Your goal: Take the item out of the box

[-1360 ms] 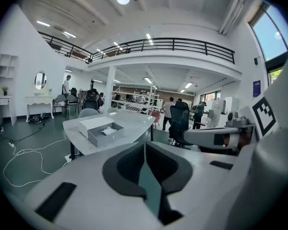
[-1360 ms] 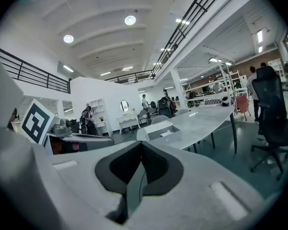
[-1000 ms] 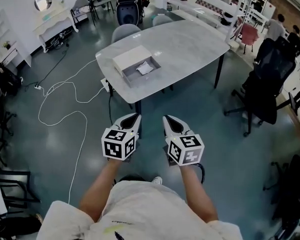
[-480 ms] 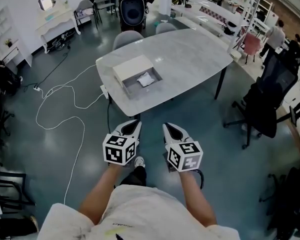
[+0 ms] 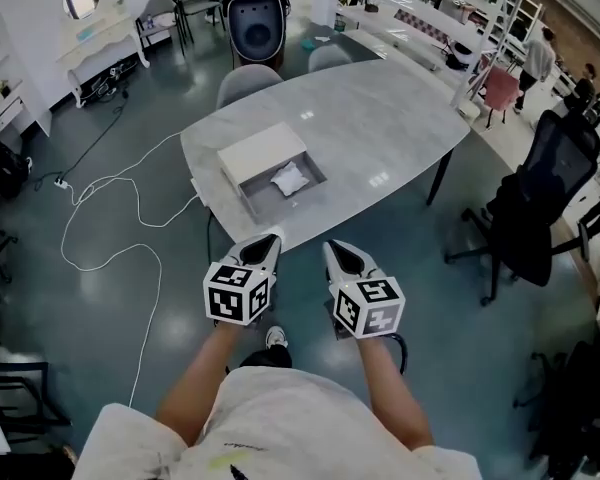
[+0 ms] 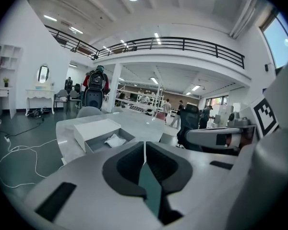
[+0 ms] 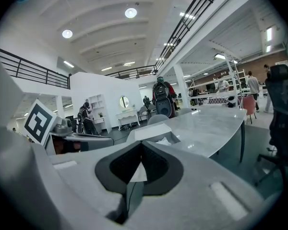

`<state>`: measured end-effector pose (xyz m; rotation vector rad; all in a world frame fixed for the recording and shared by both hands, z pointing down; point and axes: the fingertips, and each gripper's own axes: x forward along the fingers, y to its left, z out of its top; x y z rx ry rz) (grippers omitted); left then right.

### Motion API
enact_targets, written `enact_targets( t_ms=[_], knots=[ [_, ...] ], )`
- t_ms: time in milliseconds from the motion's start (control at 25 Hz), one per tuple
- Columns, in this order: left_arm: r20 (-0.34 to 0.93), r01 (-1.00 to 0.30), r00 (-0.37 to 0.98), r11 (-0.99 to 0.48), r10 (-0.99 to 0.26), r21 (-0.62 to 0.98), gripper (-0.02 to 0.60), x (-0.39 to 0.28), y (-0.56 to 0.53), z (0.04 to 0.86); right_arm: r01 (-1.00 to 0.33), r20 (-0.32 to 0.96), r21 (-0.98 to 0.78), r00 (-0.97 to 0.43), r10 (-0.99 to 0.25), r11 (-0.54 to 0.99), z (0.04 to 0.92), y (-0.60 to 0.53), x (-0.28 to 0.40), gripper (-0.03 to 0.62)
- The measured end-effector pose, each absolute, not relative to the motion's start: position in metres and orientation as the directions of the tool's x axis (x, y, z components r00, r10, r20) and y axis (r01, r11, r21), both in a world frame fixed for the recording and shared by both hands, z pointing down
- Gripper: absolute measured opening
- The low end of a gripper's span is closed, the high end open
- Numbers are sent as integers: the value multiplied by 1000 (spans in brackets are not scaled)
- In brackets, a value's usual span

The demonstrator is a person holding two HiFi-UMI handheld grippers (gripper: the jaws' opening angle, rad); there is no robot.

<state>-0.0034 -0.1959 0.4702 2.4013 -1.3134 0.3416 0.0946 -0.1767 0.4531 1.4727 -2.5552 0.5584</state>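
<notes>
A white box (image 5: 261, 158) lies near the front left corner of the grey marble table (image 5: 380, 118), its drawer part pulled out toward me. A crumpled white item (image 5: 288, 178) lies in the drawer; the left gripper view shows the item (image 6: 115, 140) too. Both grippers hang in front of my body, short of the table and over the floor. My left gripper (image 5: 268, 239) is shut with nothing in it. My right gripper (image 5: 333, 245) is likewise shut and holds nothing. In the right gripper view the box (image 7: 153, 132) sits beyond the closed jaw tips.
White cables (image 5: 110, 218) trail over the floor at the left. Grey chairs (image 5: 248, 76) stand at the table's far side. A black office chair (image 5: 540, 208) stands at the right. A large black speaker (image 5: 254, 23) is behind the table. People stand far off at the back right.
I have walked closer to the table: the table and box sit larger and nearer in the head view. Both grippers stay shut in the same pose before my body.
</notes>
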Motion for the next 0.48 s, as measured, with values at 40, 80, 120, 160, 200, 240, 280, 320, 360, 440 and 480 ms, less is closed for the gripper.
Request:
enact_targets(
  t_ms=[40,80,120,160,200,240,280,320,360,440,480],
  knots=[
    [387,-843,537,-493,-749,215,19,-5,-204,471,-859,305,-246,-508,-806,448,454,-184,93,5],
    [388,-840,542,-498,-745,218,18,-6,-212,472,-862,311,-245,-503,-806,444,455,-191,91,5],
    [391,-836,548,-502,-740,221,20,-7,-219,473,-865,316,-244,-498,-807,438,456,-199,90,5],
    [393,-832,553,-507,-734,224,18,-7,-226,475,-868,321,-243,-493,-809,433,457,-206,89,5],
    [395,-829,558,-511,-729,228,18,-8,-233,477,-871,325,-241,-488,-810,428,458,-213,87,5],
    [396,-825,563,-516,-725,230,19,-10,-239,478,-874,328,-239,-483,-812,424,458,-220,85,5],
    [396,-822,568,-520,-722,232,18,-12,-246,478,-876,330,-237,-480,-813,421,458,-226,82,5],
    [395,-820,571,-523,-720,233,18,-15,-252,477,-878,331,-234,-477,-815,418,456,-232,79,5],
    [392,-817,575,-526,-718,236,18,-18,-259,477,-879,332,-231,-474,-816,417,455,-239,76,5],
    [387,-813,582,-530,-715,242,18,-24,-272,475,-883,335,-224,-468,-818,413,453,-251,69,5],
    [385,-810,585,-533,-713,244,18,-26,-279,475,-885,338,-221,-464,-819,410,453,-256,66,5]
  ],
)
